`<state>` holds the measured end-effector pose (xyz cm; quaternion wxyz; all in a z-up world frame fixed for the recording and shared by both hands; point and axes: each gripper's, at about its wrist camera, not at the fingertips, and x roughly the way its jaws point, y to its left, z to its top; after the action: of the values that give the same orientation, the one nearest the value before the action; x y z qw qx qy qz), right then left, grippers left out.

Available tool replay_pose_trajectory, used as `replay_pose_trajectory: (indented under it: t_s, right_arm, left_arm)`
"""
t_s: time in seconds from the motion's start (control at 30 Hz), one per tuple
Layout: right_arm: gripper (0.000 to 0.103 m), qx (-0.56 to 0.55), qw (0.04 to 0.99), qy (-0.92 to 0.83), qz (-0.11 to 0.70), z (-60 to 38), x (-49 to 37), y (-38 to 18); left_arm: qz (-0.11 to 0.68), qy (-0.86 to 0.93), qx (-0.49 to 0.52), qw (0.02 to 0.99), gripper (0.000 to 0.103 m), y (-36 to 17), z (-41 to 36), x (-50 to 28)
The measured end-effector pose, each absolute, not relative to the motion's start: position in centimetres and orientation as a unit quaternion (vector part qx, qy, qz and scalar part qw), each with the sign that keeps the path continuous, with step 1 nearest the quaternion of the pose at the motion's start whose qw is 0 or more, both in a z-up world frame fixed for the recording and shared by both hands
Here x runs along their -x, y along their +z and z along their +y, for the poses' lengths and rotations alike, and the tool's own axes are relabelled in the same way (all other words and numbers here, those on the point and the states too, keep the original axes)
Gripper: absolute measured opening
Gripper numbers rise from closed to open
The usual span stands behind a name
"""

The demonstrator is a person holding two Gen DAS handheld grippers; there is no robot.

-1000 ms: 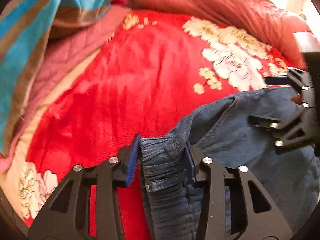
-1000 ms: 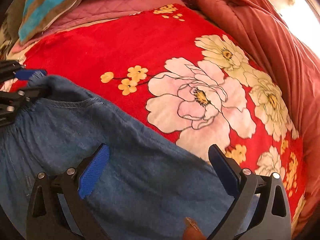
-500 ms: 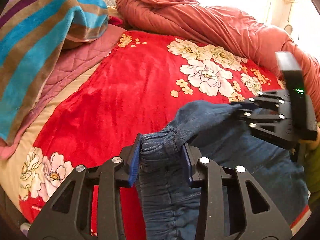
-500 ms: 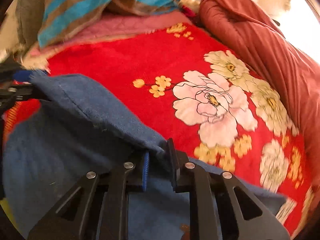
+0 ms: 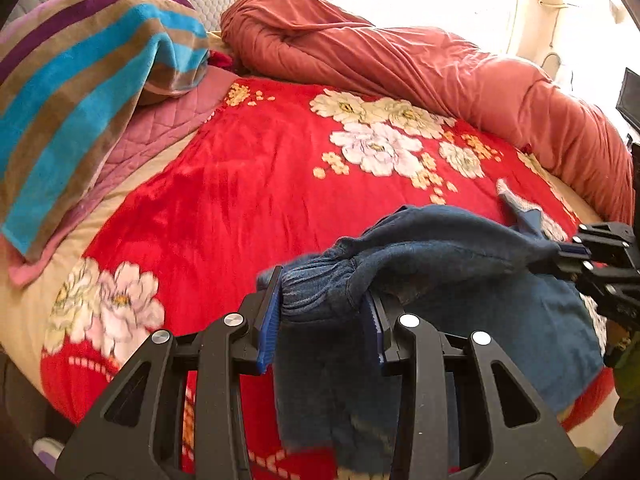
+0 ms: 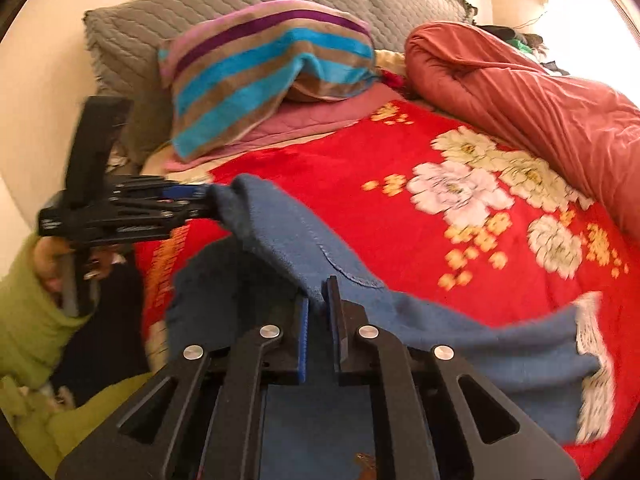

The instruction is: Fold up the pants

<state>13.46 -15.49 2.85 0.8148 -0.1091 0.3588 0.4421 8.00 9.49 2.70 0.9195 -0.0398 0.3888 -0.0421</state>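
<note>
Blue denim pants (image 5: 432, 264) hang lifted above a red flowered blanket (image 5: 248, 184) on a bed. My left gripper (image 5: 322, 312) is shut on the gathered waistband at one end. My right gripper (image 6: 320, 320) is shut on the pants' upper edge further along; it also shows at the right of the left wrist view (image 5: 576, 252). The pants (image 6: 288, 232) stretch between the two grippers, and the rest drapes down, with a frayed pale hem (image 6: 592, 344) at the right. The left gripper also appears in the right wrist view (image 6: 200, 196), held by a hand in a green sleeve.
A striped towel-covered pillow (image 5: 80, 80) lies at the head of the bed on a pink quilt (image 5: 160, 128). A rolled rust-red duvet (image 5: 420, 68) runs along the far side. A grey quilted headboard (image 6: 168, 32) stands behind.
My right gripper closed on the pants' edge. Both grippers then rose and pulled back, lifting the pants off the blanket.
</note>
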Motion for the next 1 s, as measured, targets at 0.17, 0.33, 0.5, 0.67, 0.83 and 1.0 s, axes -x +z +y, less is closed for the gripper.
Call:
replay_pose_trajectory:
  t_s: [0.17,0.33,0.5,0.67,0.83,1.0]
  right_arm:
    - [0.007,0.117,0.792,0.462,0.380,-15.1,-8.9,2.1]
    - [0.007,0.141,0.774,0.476,0.393,-13.9,-5.1,0.7]
    - [0.008,0.149,0.761,0.469,0.421,-13.0,-4.3,-1.7]
    - [0.008,0.162,0.754,0.456,0.443,-12.4,-3.6,-3.7]
    - [0.010,0.160,0.751,0.460,0.445,-12.5,-3.6,-3.7]
    - [0.017,0.150,0.737,0.476,0.456,-12.7,-3.5,-4.0]
  left_arm:
    - [0.395,-0.044,0.034,0.917,0.028,2.1,9.4,-5.1]
    - [0.404,-0.041,0.039,0.913,0.028,1.2,9.7,-3.4]
    - [0.423,-0.033,0.034,0.905,0.032,0.0,9.7,-3.0]
    - [0.439,-0.022,0.041,0.898,0.042,-0.9,10.5,-2.0]
    - [0.441,-0.014,0.055,0.895,0.045,-0.5,11.2,0.1]
    - [0.410,-0.011,0.102,0.906,0.038,1.9,11.5,1.9]
